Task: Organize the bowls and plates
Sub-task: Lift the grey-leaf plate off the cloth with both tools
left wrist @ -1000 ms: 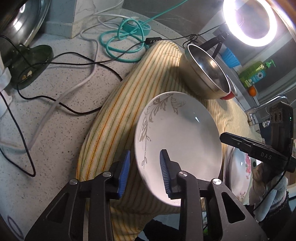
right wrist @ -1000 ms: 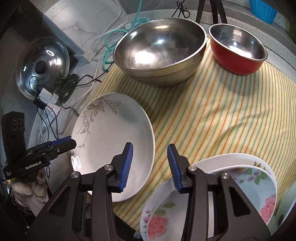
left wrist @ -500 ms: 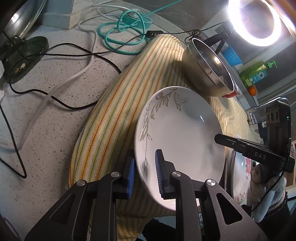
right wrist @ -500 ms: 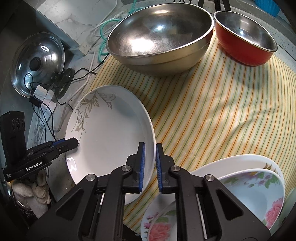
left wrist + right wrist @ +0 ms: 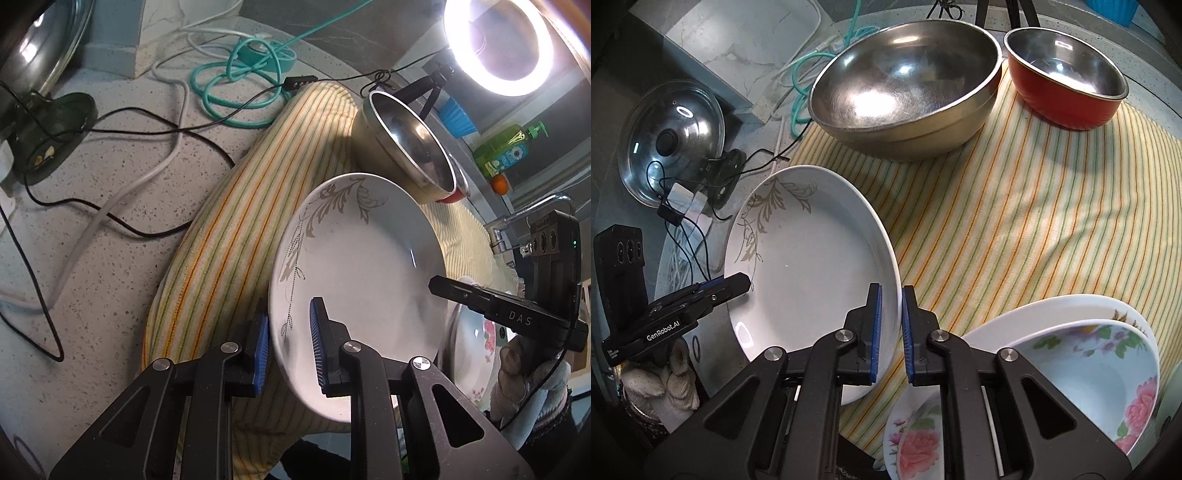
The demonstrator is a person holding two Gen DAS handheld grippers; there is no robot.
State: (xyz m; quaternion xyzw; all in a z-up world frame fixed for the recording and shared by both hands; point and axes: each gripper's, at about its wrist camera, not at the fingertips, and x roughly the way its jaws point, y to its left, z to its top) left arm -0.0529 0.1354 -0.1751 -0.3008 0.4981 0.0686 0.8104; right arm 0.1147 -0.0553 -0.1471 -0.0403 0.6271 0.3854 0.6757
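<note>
Both tongs clamp one white leaf-patterned plate (image 5: 812, 266): the left tongs (image 5: 288, 347) bite its left rim, the right tongs (image 5: 890, 325) its right rim. Gripping opposite edges likely keeps the shallow dish steady for a two-handed lift. It sits at the near left of the striped cloth (image 5: 1015, 221), hollow facing up, its leaf sprig toward the far-left rim; being round, it has no long axis. Beyond stand a steel bowl (image 5: 908, 88) and red bowl (image 5: 1067, 81); floral plates (image 5: 1089, 369) lie just right.
</note>
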